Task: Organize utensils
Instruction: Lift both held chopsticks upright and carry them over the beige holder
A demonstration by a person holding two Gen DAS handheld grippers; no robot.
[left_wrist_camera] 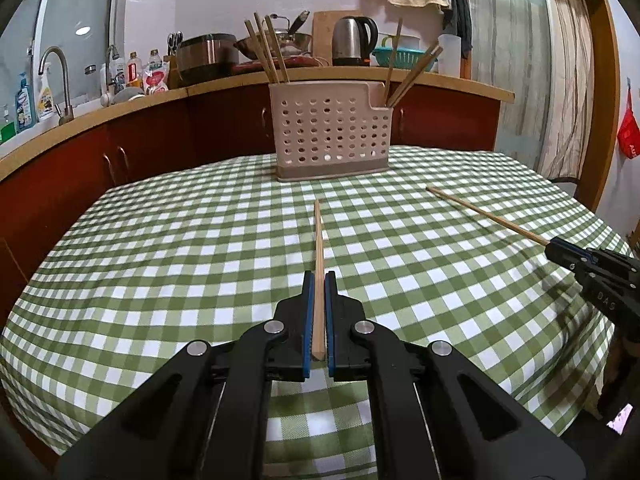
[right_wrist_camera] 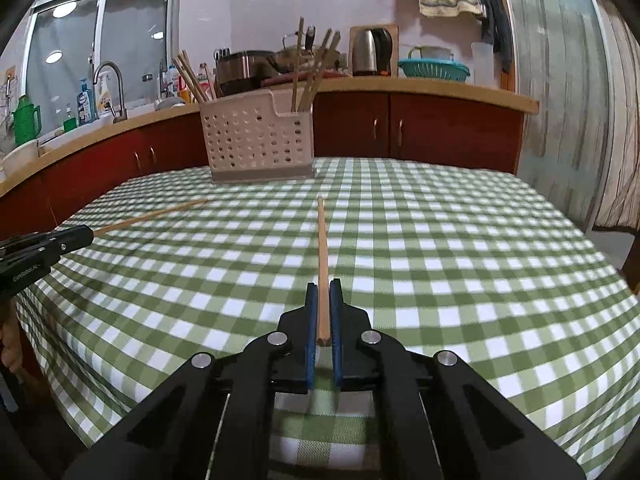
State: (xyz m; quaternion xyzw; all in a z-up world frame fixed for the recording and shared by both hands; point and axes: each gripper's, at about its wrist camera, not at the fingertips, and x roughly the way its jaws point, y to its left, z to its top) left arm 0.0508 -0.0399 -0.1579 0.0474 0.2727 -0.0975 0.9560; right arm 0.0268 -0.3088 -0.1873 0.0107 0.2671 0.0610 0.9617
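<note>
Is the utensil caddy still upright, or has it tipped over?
Upright. The perforated caddy stands flat on its base on the checked tablecloth, and the chopsticks inside it point upward.

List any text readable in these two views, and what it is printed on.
"GenRobot.AI": side of the left gripper, right wrist view.
"DAS": body of the right gripper, left wrist view; faint, uncertain.
Bottle labels by the sink: too small.
Red bag lettering: cut off, unreadable.
</note>
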